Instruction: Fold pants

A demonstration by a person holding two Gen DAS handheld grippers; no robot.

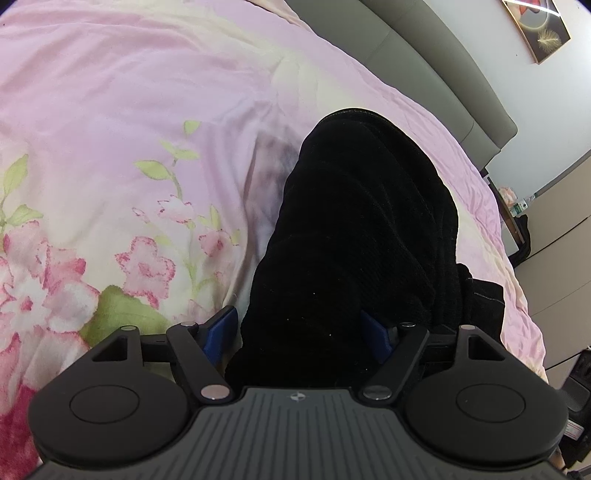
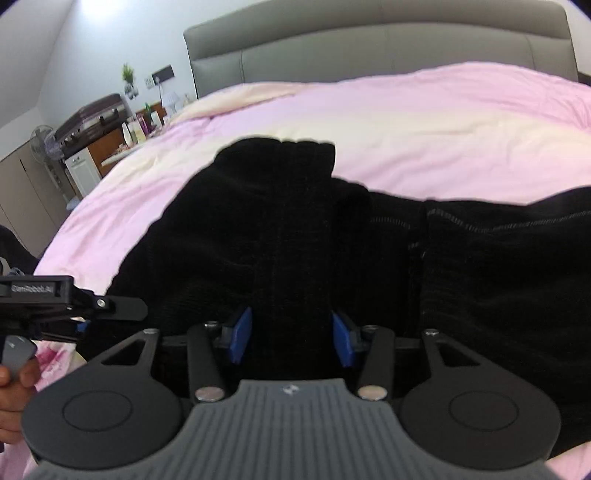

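We're in a home bedroom. Ahead of our right tool runs a wide bed under a pink duvet [image 2: 424, 110], backed by a grey padded headboard [image 2: 369, 37]. Off to that tool's left we see a cluttered wooden dresser [image 2: 122, 140], a small potted plant [image 2: 128, 79] on the wall and a standing fan [image 2: 46, 142]. Under our left tool the duvet shows printed pink flowers [image 1: 144, 266]; far up to its right, a framed picture [image 1: 541, 31] hangs on the pale wall.
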